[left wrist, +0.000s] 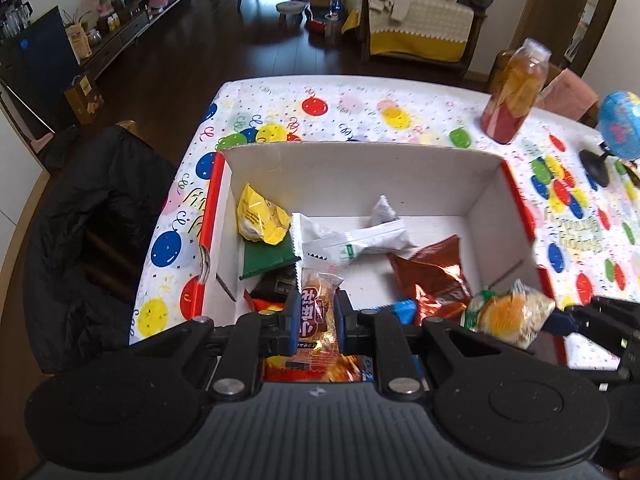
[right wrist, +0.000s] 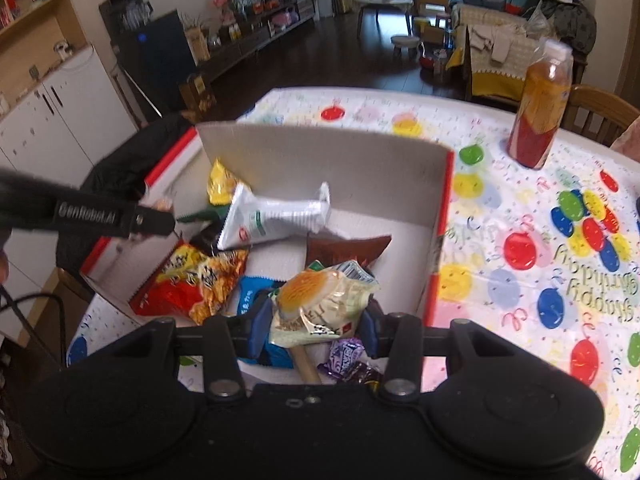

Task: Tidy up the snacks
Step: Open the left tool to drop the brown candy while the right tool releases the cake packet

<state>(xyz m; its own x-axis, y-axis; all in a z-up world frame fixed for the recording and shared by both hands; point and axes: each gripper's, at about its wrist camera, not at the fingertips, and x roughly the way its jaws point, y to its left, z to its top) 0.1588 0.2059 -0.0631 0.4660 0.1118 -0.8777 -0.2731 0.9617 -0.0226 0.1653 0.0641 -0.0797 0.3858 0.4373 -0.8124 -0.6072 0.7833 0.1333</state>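
Table: I see a tablecloth (left wrist: 360, 100) printed with coloured balloons; a dark wooden floor, a sofa (left wrist: 420, 20) and a low cabinet lie beyond its far edge.
Far right corner: a bottle (left wrist: 516, 88) of amber drink stands upright; a small globe (left wrist: 620, 128) sits near the right edge.
Left gripper (left wrist: 316, 312): I have it tilted steeply down over the near edge of the box; its jaws are narrow, clamped on a clear bun packet (left wrist: 318, 308) with a brown-red label.
Right gripper (right wrist: 316, 320): tilted down beside the left one, over the box's near right part; its jaws are pinched on a crinkled cake packet (right wrist: 324, 304) with an orange round.
Box (left wrist: 360, 180): white inside, red outside, open on top, standing in the middle of the table.
Box contents: a yellow pack (left wrist: 260, 220) by the left wall on a green pack (left wrist: 268, 256); a white pack (left wrist: 360, 240) in the centre; a copper-brown bag (left wrist: 432, 276) toward the right wall; a red-and-yellow bag (right wrist: 192, 280) and a blue pack (right wrist: 252, 296) at the near edge.
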